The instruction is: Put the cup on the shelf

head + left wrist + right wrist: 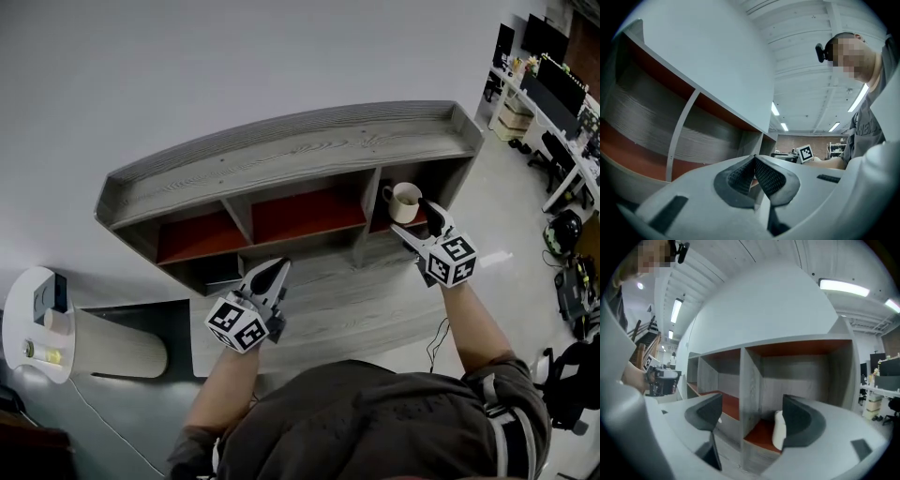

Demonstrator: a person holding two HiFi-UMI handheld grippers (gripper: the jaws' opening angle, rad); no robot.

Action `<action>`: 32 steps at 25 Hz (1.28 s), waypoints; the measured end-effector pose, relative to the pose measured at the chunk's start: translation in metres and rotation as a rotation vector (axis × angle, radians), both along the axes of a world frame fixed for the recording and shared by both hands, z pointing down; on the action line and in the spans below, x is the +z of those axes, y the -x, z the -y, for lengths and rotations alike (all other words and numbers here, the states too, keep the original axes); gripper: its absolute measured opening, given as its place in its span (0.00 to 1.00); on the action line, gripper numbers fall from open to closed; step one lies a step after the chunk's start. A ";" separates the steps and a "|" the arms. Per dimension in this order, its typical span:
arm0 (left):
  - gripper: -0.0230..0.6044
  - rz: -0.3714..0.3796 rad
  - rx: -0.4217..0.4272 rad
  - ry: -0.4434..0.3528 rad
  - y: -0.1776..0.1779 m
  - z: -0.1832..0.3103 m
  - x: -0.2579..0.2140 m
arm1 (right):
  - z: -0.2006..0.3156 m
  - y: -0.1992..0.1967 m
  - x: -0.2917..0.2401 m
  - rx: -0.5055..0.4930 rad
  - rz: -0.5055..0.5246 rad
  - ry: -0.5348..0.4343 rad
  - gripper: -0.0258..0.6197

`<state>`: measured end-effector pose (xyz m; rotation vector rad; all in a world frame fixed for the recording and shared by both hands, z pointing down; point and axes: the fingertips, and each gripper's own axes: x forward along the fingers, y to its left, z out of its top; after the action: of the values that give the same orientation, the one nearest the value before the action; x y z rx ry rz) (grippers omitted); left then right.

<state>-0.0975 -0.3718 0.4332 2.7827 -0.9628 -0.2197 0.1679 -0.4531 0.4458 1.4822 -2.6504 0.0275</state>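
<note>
A pale wall (pixel 187 75) fills the upper part of the head view. Against it stands a long grey wood-grain shelf (pixel 309 150) with three open compartments side by side, each with a red-brown floor. The shelf sits on a grey wood-grain tabletop (pixel 328 300), and the person's two bare forearms reach out over this towards it. The left gripper (pixel 272 277) hangs level over the tabletop in front of the divider between the left and middle compartments. Its jaws are closed together with nothing between them. The right gripper (pixel 419 220) is at the mouth of the right-hand compartment and points into it. Its jaws stand wide apart and grip nothing. The cup (pixel 406 202), cream-white, stands upright on the red floor of that right-hand compartment with its handle turned towards the divider. In the right gripper view it shows just inside the right-hand jaw and partly hidden behind it. The other jaw is well clear of the cup, so neither pad presses on it.
</note>
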 end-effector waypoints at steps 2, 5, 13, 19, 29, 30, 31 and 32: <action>0.03 0.013 -0.015 -0.008 0.007 -0.004 0.000 | -0.016 0.022 -0.005 -0.054 0.026 0.002 0.58; 0.03 0.033 -0.041 -0.020 0.017 -0.010 0.002 | -0.037 0.058 -0.006 -0.139 0.066 0.011 0.44; 0.03 0.058 -0.101 -0.041 0.052 -0.024 0.003 | -0.069 0.139 0.002 -0.308 0.089 0.051 0.21; 0.03 0.060 -0.139 -0.040 0.070 -0.030 0.005 | -0.075 0.164 0.008 -0.333 0.099 0.064 0.07; 0.03 0.061 -0.158 -0.020 0.085 -0.042 0.013 | -0.080 0.174 0.009 -0.356 0.086 0.059 0.03; 0.03 0.061 -0.157 -0.020 0.086 -0.043 0.013 | -0.079 0.174 0.009 -0.350 0.085 0.061 0.03; 0.03 0.061 -0.156 -0.021 0.086 -0.043 0.013 | -0.078 0.173 0.009 -0.345 0.086 0.063 0.03; 0.03 0.060 -0.155 -0.022 0.086 -0.043 0.013 | -0.077 0.171 0.010 -0.340 0.087 0.065 0.03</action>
<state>-0.1832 -0.3291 0.4461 2.7501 -1.1992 -0.1696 -0.0031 -0.3761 0.4556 1.0171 -2.9027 0.1516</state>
